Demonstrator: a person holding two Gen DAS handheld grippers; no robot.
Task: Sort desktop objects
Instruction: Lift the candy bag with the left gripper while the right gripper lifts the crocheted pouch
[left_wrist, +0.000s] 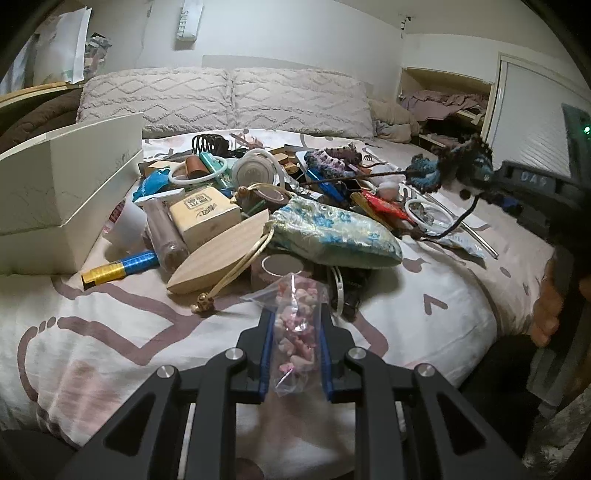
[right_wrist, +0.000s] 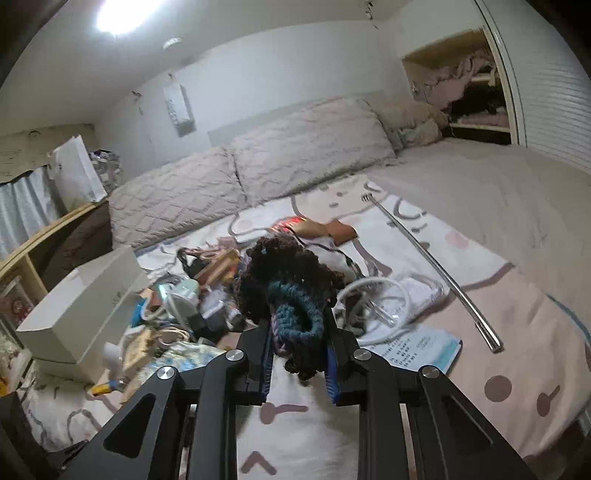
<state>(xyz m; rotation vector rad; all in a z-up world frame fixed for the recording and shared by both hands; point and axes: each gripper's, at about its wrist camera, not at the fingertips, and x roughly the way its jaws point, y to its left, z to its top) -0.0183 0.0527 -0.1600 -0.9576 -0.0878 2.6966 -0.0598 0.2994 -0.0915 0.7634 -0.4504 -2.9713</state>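
A small clear bag of pink and white pieces (left_wrist: 297, 328) sits between the blue pads of my left gripper (left_wrist: 295, 317), which is shut on it just above the patterned bedsheet. My right gripper (right_wrist: 295, 325) is shut on a bundle of dark brown and teal crocheted yarn (right_wrist: 288, 284), lifted above the clutter. In the left wrist view that same yarn bundle (left_wrist: 454, 170) hangs at the right in the right gripper (left_wrist: 476, 181), with a hand (left_wrist: 546, 310) on its handle. A pile of mixed small objects (left_wrist: 258, 192) lies in the middle of the bed.
A white open box (left_wrist: 70, 184) stands at the left of the pile. A wooden boat shape (left_wrist: 221, 254), a blue-green brocade pouch (left_wrist: 332, 236), a white ring (right_wrist: 373, 306), a booklet (right_wrist: 424, 347) and a long metal rod (right_wrist: 436, 273) lie on the bed. Pillows (left_wrist: 225, 99) line the far side.
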